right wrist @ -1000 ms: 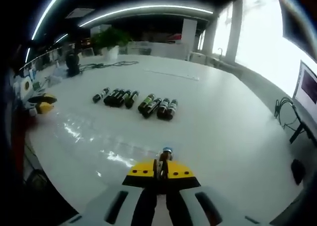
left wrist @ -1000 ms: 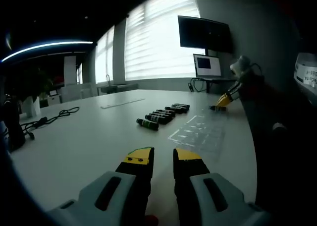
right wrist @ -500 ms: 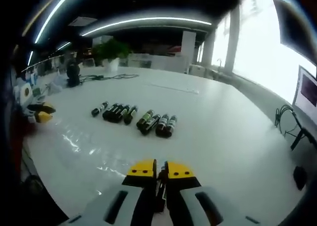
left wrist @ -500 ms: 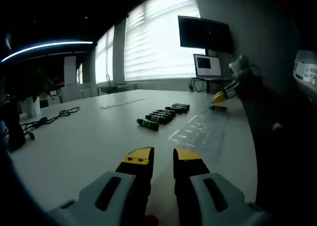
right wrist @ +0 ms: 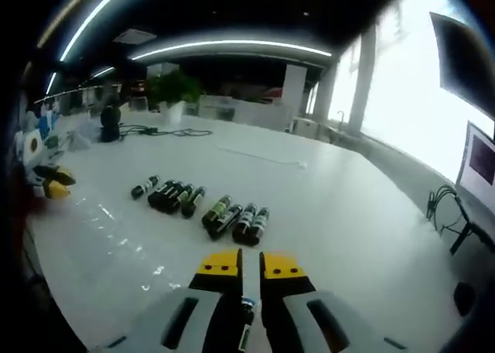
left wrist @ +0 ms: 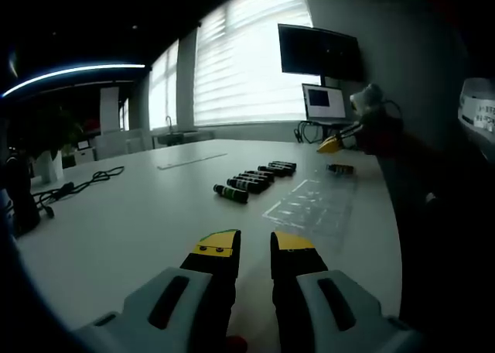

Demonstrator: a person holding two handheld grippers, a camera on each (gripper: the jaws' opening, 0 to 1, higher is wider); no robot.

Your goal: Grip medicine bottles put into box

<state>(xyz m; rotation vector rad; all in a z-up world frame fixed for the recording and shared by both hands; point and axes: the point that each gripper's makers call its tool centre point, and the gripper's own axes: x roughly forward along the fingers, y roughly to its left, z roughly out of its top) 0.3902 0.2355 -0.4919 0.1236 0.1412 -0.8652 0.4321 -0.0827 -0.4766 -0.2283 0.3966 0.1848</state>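
Observation:
Several dark medicine bottles (left wrist: 251,181) lie in a row on the white table (left wrist: 131,221). Right of them is a clear plastic tray (left wrist: 309,206), and one bottle (left wrist: 340,168) lies at its far end. My right gripper (left wrist: 331,145) hovers just above that bottle with its yellow tips off it. In the right gripper view the right gripper (right wrist: 253,265) is open; the bottle's cap (right wrist: 246,305) shows low in the gap. The bottle row (right wrist: 205,208) lies ahead, and the left gripper (right wrist: 48,183) is far left. The left gripper (left wrist: 255,245) stands open and holds nothing.
A laptop (left wrist: 323,104) and a wall monitor (left wrist: 319,53) are at the table's far end. Black cables (left wrist: 77,186) and a dark object (left wrist: 19,198) lie on the left. A person's dark sleeve (left wrist: 433,214) is on the right. A potted plant (right wrist: 174,86) stands far back.
My right gripper opened, let go of the bottle at the tray's far end and rose away from it. The left gripper has not moved.

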